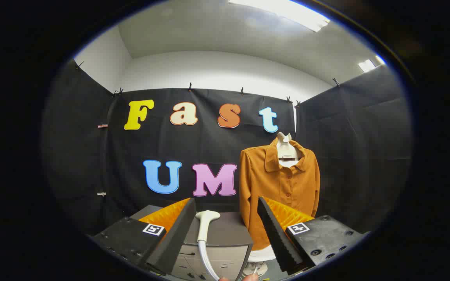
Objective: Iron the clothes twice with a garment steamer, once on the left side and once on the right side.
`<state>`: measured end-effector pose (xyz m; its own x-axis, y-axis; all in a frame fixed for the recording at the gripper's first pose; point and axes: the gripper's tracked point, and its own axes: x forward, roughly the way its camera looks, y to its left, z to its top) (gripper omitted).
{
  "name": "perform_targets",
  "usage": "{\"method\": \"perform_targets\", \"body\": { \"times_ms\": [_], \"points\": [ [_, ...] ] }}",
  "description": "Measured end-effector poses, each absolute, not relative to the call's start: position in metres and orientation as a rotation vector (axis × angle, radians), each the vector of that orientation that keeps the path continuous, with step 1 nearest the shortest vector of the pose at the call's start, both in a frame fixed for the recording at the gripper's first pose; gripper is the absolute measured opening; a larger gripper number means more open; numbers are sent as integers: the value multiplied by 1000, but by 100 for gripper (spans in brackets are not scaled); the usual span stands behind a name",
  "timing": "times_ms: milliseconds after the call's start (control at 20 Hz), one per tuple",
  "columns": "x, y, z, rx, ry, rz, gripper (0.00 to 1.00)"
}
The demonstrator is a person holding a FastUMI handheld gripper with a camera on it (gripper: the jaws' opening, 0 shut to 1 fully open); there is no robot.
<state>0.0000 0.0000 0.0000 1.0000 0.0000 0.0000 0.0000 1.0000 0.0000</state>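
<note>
Right now the gripper (225,230) is spread wide, its two fingers standing well apart and pressing on nothing. In the gap between them, a little toward the left finger, the garment steamer (205,224) stands upright on top of a grey cabinet (229,238). It is a pale handheld unit with a broadened head at the top and a light hose (206,261) curling down from its lower end in front of the cabinet drawers. Neither finger touches the steamer; whether it sits just ahead of the fingertips or further beyond them cannot be told from this view.

Beyond the right finger, and just beside the cabinet, an orange button-front shirt (279,187) hangs on a white mannequin stand (286,150). Its collar is open, its buttons are done up down the front, and its sleeves hang straight down. The right finger covers part of the shirt's lower hem. At the very bottom, between the fingers, fingertips of a person's hand (244,278) show near the hose's end.
</note>
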Motion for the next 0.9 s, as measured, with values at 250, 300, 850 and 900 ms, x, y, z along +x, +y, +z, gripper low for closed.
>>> {"method": "perform_targets", "body": {
  "times_ms": [250,300,850,900],
  "points": [
    [-3,4,-1,-8,1,0,98],
    [-3,5,-1,-8,1,-1,98],
    [1,4,-5,-6,9,-7,98],
    [2,6,-7,-3,17,-2,98]
  ]
}}
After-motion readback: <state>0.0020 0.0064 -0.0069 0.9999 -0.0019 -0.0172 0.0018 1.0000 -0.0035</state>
